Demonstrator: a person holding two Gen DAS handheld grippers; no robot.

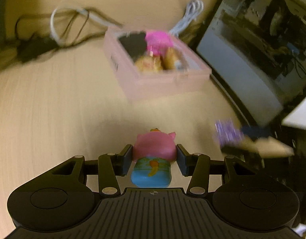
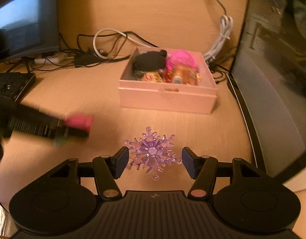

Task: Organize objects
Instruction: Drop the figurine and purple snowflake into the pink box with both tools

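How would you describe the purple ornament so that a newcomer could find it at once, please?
Start at the pink box on the wooden desk; nearer than it, the purple snowflake sits between the right gripper fingers. Nothing else nearby is clear, spiky and violet.
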